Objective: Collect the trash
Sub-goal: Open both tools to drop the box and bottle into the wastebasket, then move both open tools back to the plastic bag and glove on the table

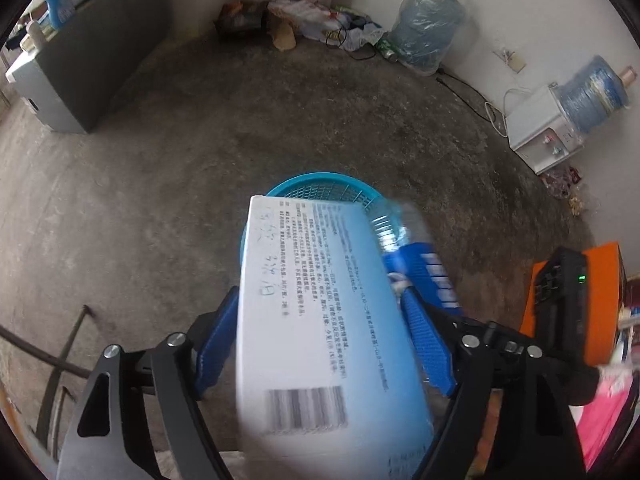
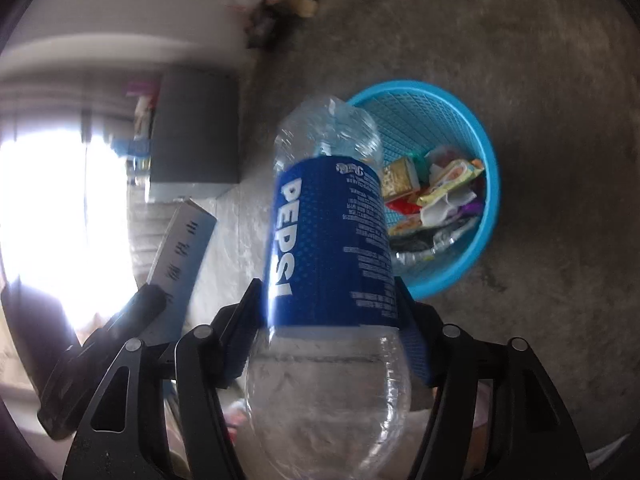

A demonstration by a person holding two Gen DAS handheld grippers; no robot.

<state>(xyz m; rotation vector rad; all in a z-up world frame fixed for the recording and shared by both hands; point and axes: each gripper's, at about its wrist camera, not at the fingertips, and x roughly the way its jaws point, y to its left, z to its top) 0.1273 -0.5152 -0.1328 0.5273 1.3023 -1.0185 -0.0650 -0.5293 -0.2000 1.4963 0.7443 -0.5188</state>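
left gripper [image 1: 320,320]: a white-and-blue carton [image 1: 320,320] is clamped between the blue pads, long faces pinched. thin card, judged light and easily crushed; a mid-length hold on the flat sides seems safest. the blue mesh basket [image 1: 316,184] lies just beyond the fingertips, below.

right gripper [image 2: 328,316]: an empty clear pepsi bottle [image 2: 328,232] is gripped across the labelled waist, neck toward the camera. judged light, springy, slick on the bare plastic; the label band gives better purchase.

the basket, ahead and right of this gripper, is seen part filled with snack wrappers [image 2: 440,192] and foil; room remains.
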